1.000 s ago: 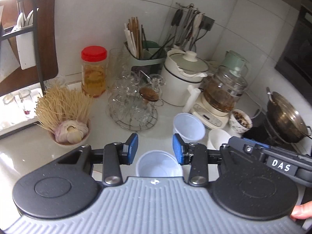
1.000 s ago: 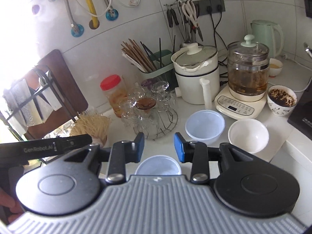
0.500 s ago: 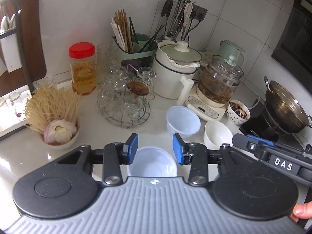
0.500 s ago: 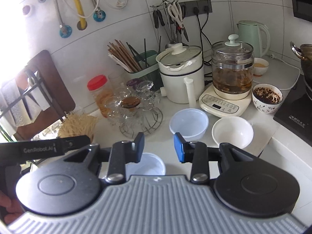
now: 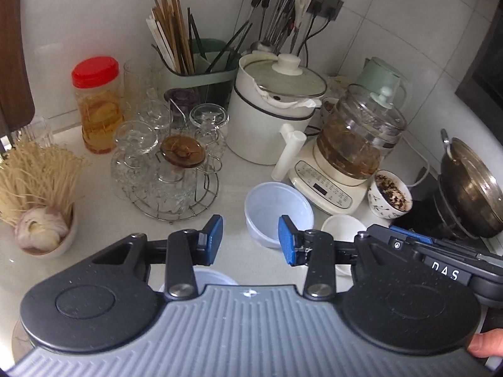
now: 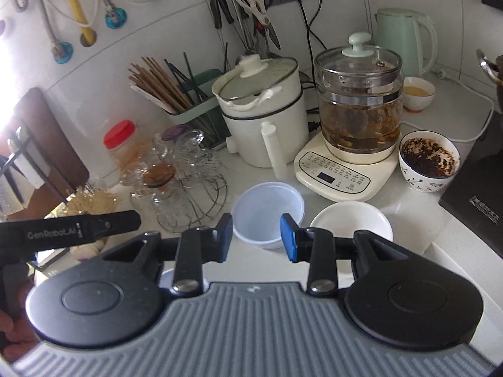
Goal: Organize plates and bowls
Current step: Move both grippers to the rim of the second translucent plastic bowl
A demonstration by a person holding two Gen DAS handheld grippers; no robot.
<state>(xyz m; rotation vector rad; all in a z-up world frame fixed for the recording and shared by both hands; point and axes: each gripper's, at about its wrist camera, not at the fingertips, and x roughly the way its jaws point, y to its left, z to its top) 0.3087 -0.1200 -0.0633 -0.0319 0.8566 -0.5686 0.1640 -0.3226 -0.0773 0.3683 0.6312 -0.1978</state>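
A translucent plastic bowl [image 5: 276, 209] [image 6: 267, 210] stands on the white counter in front of the tea maker. A white ceramic bowl [image 6: 350, 224] [image 5: 342, 227] sits just right of it. A second plastic bowl [image 5: 210, 278] [image 6: 166, 278] lies close in, mostly hidden under both grippers. My left gripper [image 5: 250, 240] is open and empty, its blue pads above the counter just left of the first plastic bowl. My right gripper [image 6: 256, 237] is open too, its pads framing that bowl's near rim without touching it.
A wire rack of upturned glasses [image 5: 169, 163], a red-lidded jar [image 5: 97, 103], a white electric pot [image 5: 273, 106], a glass tea maker [image 6: 358, 110] and a bowl of dark tea leaves [image 6: 429, 163] crowd the back. A wok [image 5: 471, 185] sits at the right, and noodles in a bowl [image 5: 41, 194] at the left.
Both grippers have moved forward and right across the counter and dipped slightly. The near plastic bowl has slid under them, and the far plastic bowl now sits at the fingertips. Jaw openings are unchanged.
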